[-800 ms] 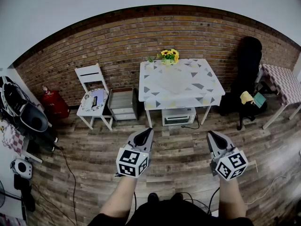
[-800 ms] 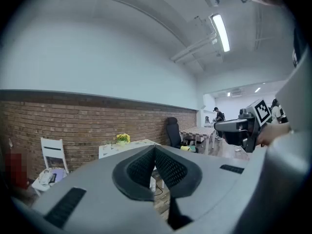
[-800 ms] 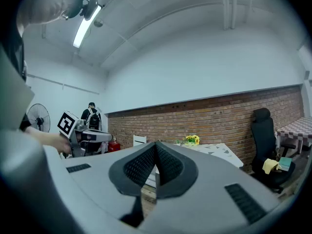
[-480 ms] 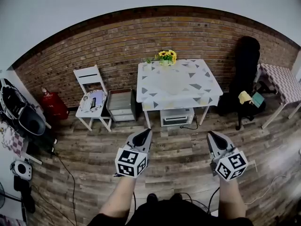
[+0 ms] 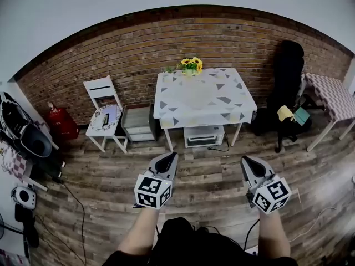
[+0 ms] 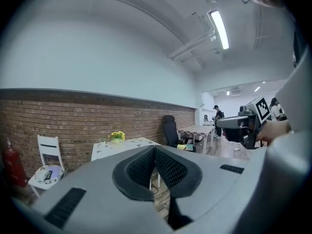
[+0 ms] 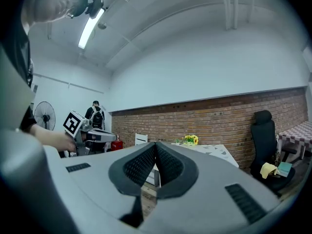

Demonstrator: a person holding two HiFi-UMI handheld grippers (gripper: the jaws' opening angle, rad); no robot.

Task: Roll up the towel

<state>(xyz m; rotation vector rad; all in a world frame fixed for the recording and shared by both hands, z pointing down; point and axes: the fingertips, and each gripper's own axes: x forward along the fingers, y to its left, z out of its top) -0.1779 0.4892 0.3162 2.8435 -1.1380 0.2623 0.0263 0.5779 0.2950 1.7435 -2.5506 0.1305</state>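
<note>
A pale towel [image 5: 197,95] lies flat in the middle of the white table [image 5: 166,108] with the triangle-patterned cloth, across the room by the brick wall. Both grippers hover over the wooden floor, well short of the table. My left gripper [image 5: 171,155] is shut with nothing in it, and its closed jaws [image 6: 155,148] point toward the table. My right gripper [image 5: 244,159] is shut and empty too, jaws together [image 7: 156,144]. Each gripper view shows the other gripper off to the side.
Yellow flowers [image 5: 189,65] stand at the table's back edge. A white chair [image 5: 102,107] and small drawer unit [image 5: 136,123] sit left of it, a box [image 5: 204,136] beneath. A black office chair [image 5: 288,76] and checkered table [image 5: 333,93] are right. Cables cross the floor.
In the head view the table and furniture have slid a little left and nearer. Both grippers stay shut and empty, held out in front as before.
</note>
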